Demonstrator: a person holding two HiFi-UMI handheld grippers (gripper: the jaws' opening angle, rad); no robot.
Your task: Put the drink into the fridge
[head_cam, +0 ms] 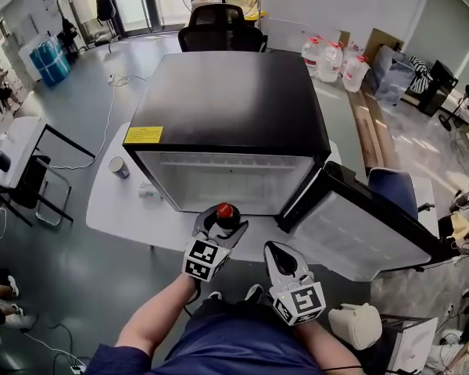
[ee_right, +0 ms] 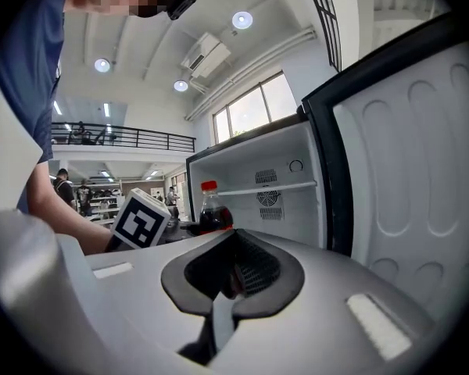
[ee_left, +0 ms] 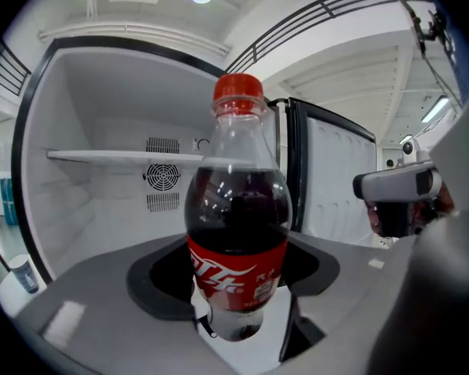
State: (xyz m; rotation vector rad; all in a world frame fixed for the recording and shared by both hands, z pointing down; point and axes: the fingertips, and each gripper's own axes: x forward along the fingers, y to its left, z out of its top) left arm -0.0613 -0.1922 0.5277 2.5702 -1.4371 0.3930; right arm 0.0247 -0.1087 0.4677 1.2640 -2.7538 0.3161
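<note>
My left gripper (head_cam: pixel 223 226) is shut on a cola bottle (ee_left: pixel 238 225) with a red cap (head_cam: pixel 224 210) and red label, held upright in front of the open black mini fridge (head_cam: pixel 227 108). In the left gripper view the bottle stands between the jaws, facing the white fridge interior (ee_left: pixel 117 201) and its shelf (ee_left: pixel 125 157). My right gripper (head_cam: pixel 282 266) is shut on nothing, low and right of the left one, near the opened fridge door (head_cam: pixel 359 229). From the right gripper view the bottle (ee_right: pixel 212 208) and the left gripper's marker cube (ee_right: pixel 141 218) show at left.
The fridge stands on a white table (head_cam: pixel 113 205) with a paper cup (head_cam: pixel 119 167) at its left. A black office chair (head_cam: pixel 221 30) is behind the fridge, water jugs (head_cam: pixel 332 57) at the back right, a blue chair (head_cam: pixel 391 190) beside the door.
</note>
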